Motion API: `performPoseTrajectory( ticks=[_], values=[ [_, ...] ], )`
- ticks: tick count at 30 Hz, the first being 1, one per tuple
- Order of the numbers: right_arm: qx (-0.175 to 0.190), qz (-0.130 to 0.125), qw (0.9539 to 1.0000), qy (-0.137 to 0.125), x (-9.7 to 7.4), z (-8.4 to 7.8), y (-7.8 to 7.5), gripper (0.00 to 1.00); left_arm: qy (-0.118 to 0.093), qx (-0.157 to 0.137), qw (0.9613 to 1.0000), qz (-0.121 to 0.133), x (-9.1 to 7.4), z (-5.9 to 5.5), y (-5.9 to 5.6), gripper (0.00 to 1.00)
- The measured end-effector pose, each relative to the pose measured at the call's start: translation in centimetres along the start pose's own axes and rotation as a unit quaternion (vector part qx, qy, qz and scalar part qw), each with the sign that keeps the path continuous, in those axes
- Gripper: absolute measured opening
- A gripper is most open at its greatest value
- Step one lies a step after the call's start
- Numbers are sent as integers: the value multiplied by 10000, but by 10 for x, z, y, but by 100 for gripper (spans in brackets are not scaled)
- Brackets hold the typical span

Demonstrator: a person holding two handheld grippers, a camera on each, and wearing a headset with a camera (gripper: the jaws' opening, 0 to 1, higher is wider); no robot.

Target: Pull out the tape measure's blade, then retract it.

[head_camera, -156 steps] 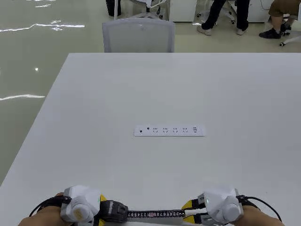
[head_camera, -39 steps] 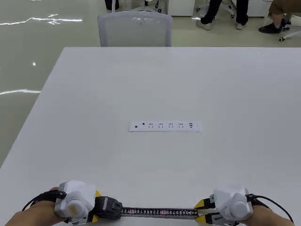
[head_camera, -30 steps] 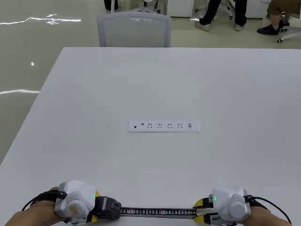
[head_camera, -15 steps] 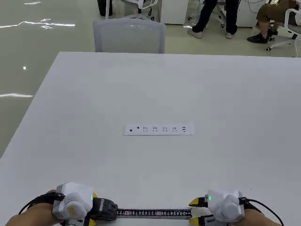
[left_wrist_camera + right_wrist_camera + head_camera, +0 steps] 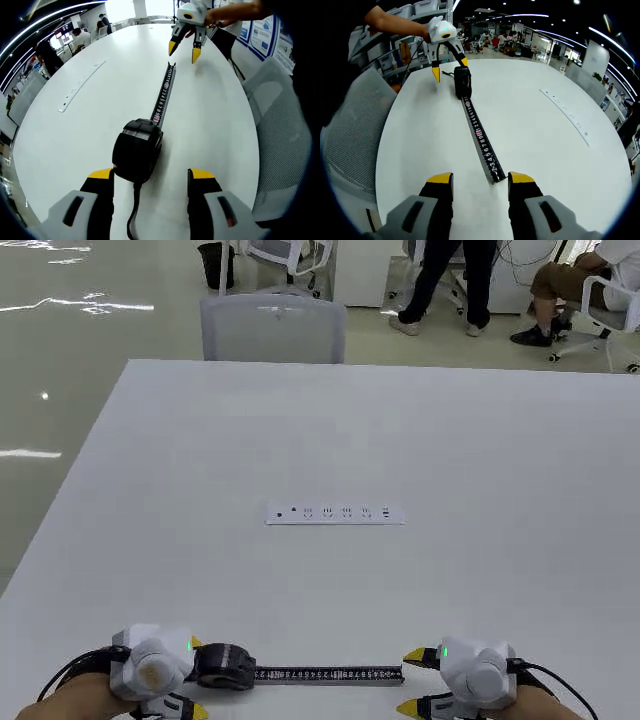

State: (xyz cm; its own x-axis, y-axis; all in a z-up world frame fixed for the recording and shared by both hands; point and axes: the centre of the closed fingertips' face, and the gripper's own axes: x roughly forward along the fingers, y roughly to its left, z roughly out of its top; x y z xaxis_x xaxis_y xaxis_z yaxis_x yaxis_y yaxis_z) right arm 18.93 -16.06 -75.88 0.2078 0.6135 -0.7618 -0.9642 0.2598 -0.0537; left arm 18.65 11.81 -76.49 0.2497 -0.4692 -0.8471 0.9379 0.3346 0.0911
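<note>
The black tape measure case (image 5: 137, 155) lies on the white table (image 5: 400, 430) between the jaws of my left gripper (image 5: 150, 175), which is open; the case is close to one jaw with a gap at the other. Its blade (image 5: 165, 92) stretches flat across the table. The blade's hooked end (image 5: 497, 177) lies between the fingers of my right gripper (image 5: 480, 178), also open and apart from it. In the head view the case (image 5: 225, 665) and blade (image 5: 330, 674) lie along the near edge, left gripper (image 5: 192, 677) at one end, right gripper (image 5: 412, 681) at the other.
A white power strip (image 5: 335, 514) lies mid-table. A grey chair (image 5: 273, 328) stands at the far edge, with seated people (image 5: 580, 280) beyond it. A mesh chair (image 5: 285, 150) is close behind the near table edge.
Both grippers have opened: the left let go of the case and the right let go of the blade tip. The blade stays drawn out on the table. The head camera has tilted up.
</note>
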Motion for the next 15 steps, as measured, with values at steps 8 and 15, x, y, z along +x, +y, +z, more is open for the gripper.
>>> performPoseTrajectory(
  ticks=[8,15],
  values=[
    [409,-538,9976,150,-12,-3,16,54,-328,-684,9967,289,-18,-1,-13,64],
    [817,-780,9936,-32,-21,-1,34,61,-546,-1073,9913,536,-29,-4,-31,72]
  ],
)
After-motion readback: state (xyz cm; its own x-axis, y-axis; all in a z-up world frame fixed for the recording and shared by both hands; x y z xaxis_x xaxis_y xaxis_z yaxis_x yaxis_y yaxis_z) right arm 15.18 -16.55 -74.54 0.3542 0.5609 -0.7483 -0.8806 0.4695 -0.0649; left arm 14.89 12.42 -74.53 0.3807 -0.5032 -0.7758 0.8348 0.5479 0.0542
